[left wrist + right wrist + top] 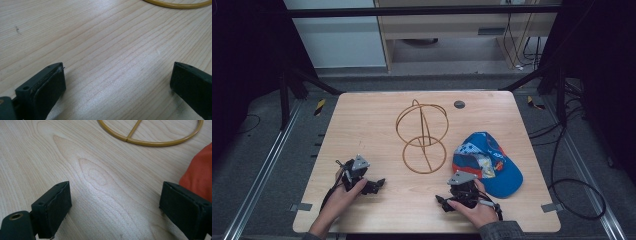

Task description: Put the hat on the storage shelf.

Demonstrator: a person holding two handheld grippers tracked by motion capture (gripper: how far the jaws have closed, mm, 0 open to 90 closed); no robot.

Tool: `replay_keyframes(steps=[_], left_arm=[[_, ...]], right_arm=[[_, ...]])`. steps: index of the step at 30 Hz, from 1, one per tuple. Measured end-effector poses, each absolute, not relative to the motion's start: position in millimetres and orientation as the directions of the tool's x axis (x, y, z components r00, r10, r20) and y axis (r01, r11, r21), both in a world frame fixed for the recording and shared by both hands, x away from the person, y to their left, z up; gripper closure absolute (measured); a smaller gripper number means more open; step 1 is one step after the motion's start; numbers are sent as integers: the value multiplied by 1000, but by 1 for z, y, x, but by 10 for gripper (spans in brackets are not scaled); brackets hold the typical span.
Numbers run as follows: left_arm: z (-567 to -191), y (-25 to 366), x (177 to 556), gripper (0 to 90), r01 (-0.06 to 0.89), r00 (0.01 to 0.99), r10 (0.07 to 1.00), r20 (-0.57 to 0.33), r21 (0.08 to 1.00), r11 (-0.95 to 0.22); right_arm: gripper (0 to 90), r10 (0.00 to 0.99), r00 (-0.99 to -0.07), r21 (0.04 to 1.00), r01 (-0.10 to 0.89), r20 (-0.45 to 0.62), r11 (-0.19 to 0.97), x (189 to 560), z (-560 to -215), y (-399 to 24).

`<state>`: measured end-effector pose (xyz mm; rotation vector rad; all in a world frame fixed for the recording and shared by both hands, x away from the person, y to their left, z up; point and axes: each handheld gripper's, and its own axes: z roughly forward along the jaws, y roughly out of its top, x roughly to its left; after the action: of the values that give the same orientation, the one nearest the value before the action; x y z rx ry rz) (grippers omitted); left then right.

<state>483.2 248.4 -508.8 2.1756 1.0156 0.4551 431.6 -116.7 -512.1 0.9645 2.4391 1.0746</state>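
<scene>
One cap [487,162], one wire stand [422,137], two open grippers [374,186]

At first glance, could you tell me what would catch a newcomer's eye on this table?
The gold wire stand at the table's middle stands out first, two rings joined by rods. Just right of it lies a blue cap. Near the front edge, the left tongs and right tongs rest open.

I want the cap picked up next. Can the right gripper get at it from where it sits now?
Probably yes. The right gripper rests open on the table, and the blue cap lies just beside it with nothing between; the wire stand sits off to the other side.
</scene>
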Motion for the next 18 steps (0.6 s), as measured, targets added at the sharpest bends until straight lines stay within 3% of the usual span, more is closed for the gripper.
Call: replay_keyframes(steps=[18], left_arm=[[-509,248,483,0,535,632,775,26,709,-460]], right_arm=[[99,665,-747,735,448,-4,508,427,-506,-119]])
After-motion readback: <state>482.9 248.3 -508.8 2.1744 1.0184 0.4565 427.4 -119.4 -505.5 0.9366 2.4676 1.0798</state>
